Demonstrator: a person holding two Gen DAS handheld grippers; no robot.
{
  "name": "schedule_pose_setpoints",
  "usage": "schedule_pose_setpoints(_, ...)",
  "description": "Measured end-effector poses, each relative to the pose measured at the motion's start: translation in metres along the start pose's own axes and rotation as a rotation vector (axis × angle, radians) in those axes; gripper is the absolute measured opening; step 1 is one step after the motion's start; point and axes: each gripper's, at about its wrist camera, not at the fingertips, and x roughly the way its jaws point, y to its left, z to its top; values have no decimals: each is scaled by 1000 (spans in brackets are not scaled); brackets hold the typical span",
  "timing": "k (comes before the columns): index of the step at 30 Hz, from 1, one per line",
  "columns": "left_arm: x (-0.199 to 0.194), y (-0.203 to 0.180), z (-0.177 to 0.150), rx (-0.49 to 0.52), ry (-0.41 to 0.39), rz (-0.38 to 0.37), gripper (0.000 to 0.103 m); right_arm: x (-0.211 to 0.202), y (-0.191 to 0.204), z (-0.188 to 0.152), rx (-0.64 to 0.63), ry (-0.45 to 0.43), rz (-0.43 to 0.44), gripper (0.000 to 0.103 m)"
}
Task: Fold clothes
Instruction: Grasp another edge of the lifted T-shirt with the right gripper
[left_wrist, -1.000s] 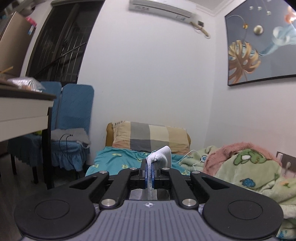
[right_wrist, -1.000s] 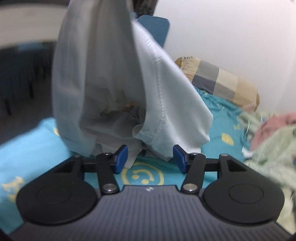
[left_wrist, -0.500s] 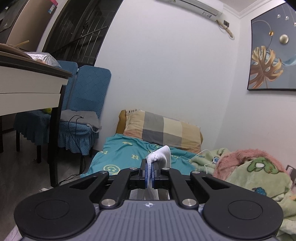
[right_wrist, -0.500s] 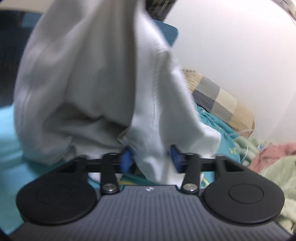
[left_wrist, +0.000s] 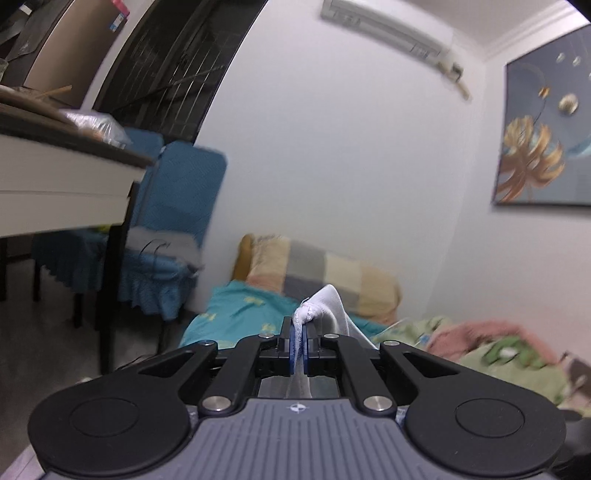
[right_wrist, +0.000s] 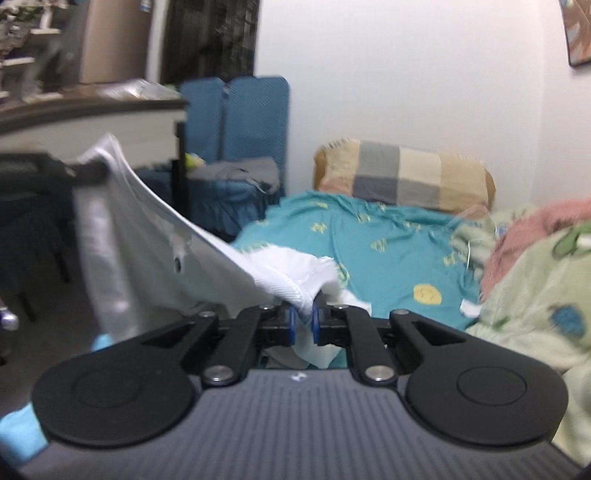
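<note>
A white garment (right_wrist: 155, 236) hangs in the air, stretched between both grippers above the bed. My right gripper (right_wrist: 303, 318) is shut on a ribbed white edge of it, low in the right wrist view. The cloth rises to the upper left, where the other gripper (right_wrist: 55, 171) holds its far corner as a dark blur. In the left wrist view, my left gripper (left_wrist: 300, 330) is shut on a bunched white corner of the garment (left_wrist: 325, 302); the rest of the cloth hangs out of sight below.
A bed with a teal sheet (right_wrist: 388, 243) lies ahead, with a checked pillow (right_wrist: 402, 177) at the wall. Green and pink blankets (right_wrist: 535, 266) are heaped on the right. A white desk (left_wrist: 66, 184) and blue-covered chairs (left_wrist: 173, 229) stand on the left.
My right gripper has shut on the garment's edge. The cloth, which hung bunched in front of the right camera, is now pulled out between the two grippers. The left view has tilted.
</note>
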Motion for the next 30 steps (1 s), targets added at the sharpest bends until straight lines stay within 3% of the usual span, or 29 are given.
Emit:
schedule_pose_setpoints(5, -34, -5, 13, 9, -90, -146, 4, -58, -18, 25, 42, -14, 101, 11)
schedule_pose_setpoints(8, -28, -6, 10, 15, -65, -162, 4, -86, -29, 37, 73, -14, 155, 11)
schedule_pose_setpoints(19, 99, -7, -38, 118, 312, 11, 5, 39, -65, -31, 375, 266, 140, 14)
schedule_pose_setpoints(23, 124, -11, -58, 132, 377, 38, 5, 83, -77, -54, 475, 359, 133, 26)
schedule_pose_setpoints(27, 130, -13, -72, 148, 409, 63, 5, 86, -72, -49, 463, 331, 176, 27)
schedule_pose_setpoints(30, 128, -14, -73, 150, 415, 77, 5, 86, -64, -48, 436, 321, 186, 44)
